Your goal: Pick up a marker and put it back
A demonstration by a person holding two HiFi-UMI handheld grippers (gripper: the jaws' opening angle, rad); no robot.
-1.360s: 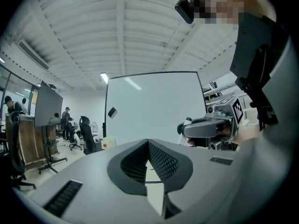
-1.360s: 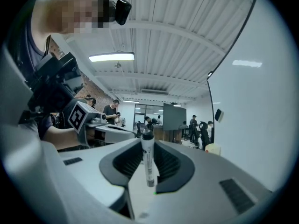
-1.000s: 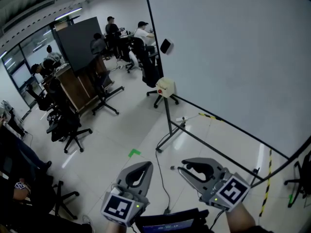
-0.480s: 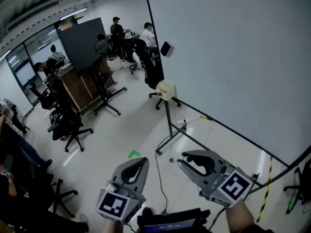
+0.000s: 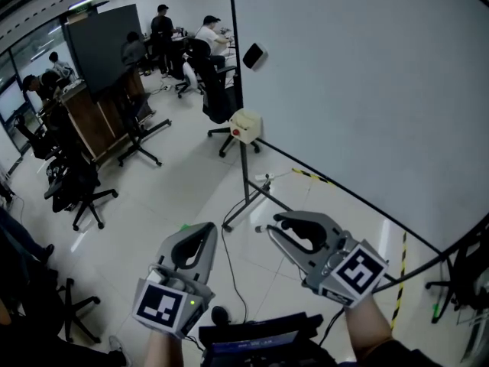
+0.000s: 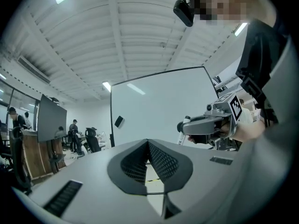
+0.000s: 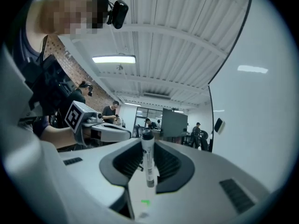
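My right gripper [image 5: 273, 226] is pinching the marker [image 7: 147, 158] between its pads. In the right gripper view the barrel stands across the jaws, dark cap end uppermost. The jaws sit part-way apart only because the barrel fills the gap. My left gripper [image 5: 206, 228] is pressed together on nothing and rides beside the right one, apart from it. Both point level over the floor, with the whiteboard [image 5: 367, 90] on its wheeled stand ahead and to the right.

I judge the pick-up done and the return to be the step in hand. To do it well I'd hold this squeeze unchanged and carry the marker to the board's lower edge (I see no tray or holder from here, so I'd look for it first). I'd set the barrel down fully supported, only then spread the jaws, and back straight out. I'd park the left one clear of the board.
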